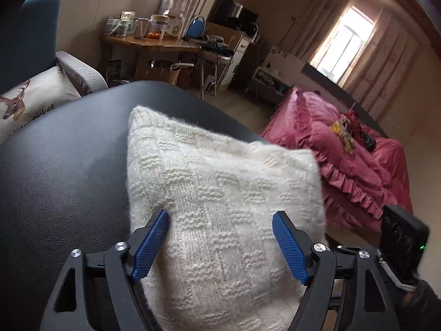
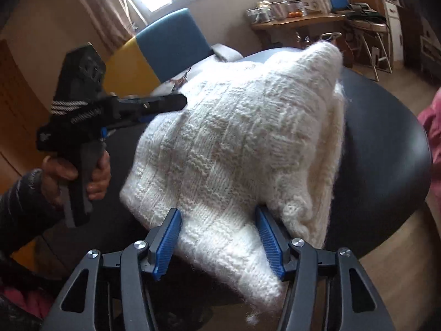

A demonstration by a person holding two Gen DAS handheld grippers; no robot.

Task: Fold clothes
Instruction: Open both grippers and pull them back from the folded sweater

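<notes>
A white knitted sweater [image 1: 226, 193] lies folded in a thick bundle on a round black table [image 1: 69, 165]. My left gripper [image 1: 220, 220] is open, its blue fingers [image 1: 157, 237] spread wide over the sweater's near edge. In the right wrist view the sweater [image 2: 234, 138] bulges up, one end reaching past the table's [image 2: 386, 138] far edge. My right gripper [image 2: 219, 215] is open too, and knit fills the gap between its fingers [image 2: 168, 242]. The left gripper [image 2: 180, 101], held by a hand [image 2: 96, 176], touches the sweater's left side.
A pink ruffled bed cover [image 1: 344, 165] lies right of the table. A wooden desk [image 1: 154, 41] with jars stands at the back. A blue armchair [image 1: 30, 41] with a deer cushion [image 1: 33, 96] sits to the left. The right gripper's black housing [image 1: 402, 234] is close by.
</notes>
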